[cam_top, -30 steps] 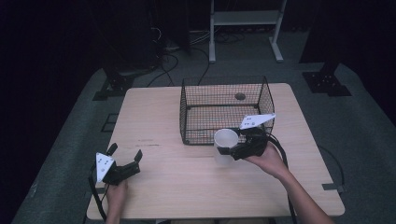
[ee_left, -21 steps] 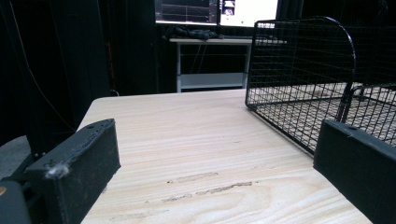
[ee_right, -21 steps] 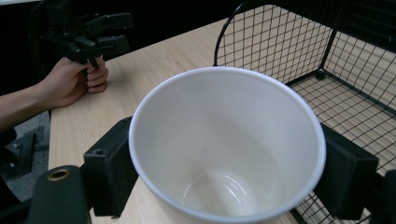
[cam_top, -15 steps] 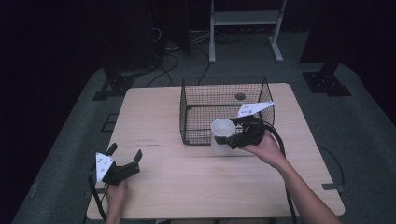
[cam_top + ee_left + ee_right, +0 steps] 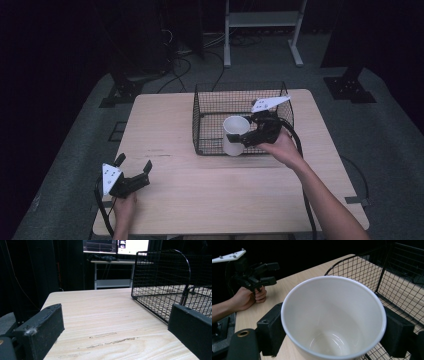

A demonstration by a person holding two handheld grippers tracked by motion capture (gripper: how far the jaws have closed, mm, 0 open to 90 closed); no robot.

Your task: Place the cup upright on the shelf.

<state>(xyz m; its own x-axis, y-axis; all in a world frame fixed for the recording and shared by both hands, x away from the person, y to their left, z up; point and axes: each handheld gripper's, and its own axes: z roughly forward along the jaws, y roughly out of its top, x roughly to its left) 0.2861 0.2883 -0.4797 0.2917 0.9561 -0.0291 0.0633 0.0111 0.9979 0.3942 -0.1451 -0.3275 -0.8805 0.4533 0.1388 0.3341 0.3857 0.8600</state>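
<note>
Right gripper (image 5: 243, 139) clamped on white cup (image 5: 235, 135), upright at basket (image 5: 200, 117) wall, likely to clear rim; left gripper (image 5: 134, 173) idle, jaws apart.

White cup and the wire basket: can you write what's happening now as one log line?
right gripper: shut on white paper cup | cup: upright, raised at black wire basket's front wall | left gripper: open, empty, on wooden table

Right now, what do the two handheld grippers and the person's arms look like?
Both the left gripper and right gripper are black, with two blocky, flat-faced jaws. Each carries a pale grey three-cornered plate on top, dotted with small markers, and trails a black cable. One jaw pad looks scuffed. The forearms are bare, with no sleeves or gloves in sight.
</note>
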